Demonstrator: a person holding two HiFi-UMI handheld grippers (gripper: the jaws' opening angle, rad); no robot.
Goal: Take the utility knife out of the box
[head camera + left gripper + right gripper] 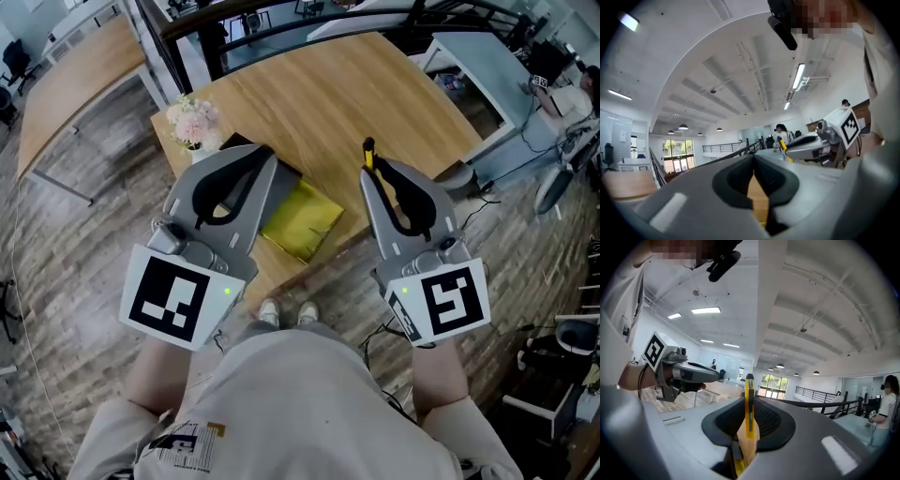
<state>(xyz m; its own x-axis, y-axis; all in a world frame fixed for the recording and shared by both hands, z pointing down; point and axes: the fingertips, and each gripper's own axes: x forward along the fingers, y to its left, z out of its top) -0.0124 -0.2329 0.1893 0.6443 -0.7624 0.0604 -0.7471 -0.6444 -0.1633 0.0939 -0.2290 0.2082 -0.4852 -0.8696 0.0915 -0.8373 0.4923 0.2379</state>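
In the head view both grippers are held high and level, close under the camera, above the wooden table [375, 94]. My right gripper [373, 171] is shut on a yellow utility knife [368, 153], whose black-tipped end sticks out past the fingertips. In the right gripper view the knife [749, 385] stands upright between the pads of that gripper [750, 401]. My left gripper [266, 159] is shut with nothing in it; its tips meet in the left gripper view [753, 158]. A yellow box [302, 220] lies on the table below, between the two grippers.
A vase of pink flowers [194, 122] stands at the table's left corner, beside a flat black item [236, 142]. The table's near edge [281, 281] runs just above the person's shoes [286, 314]. Cables [478, 211] lie on the floor at right.
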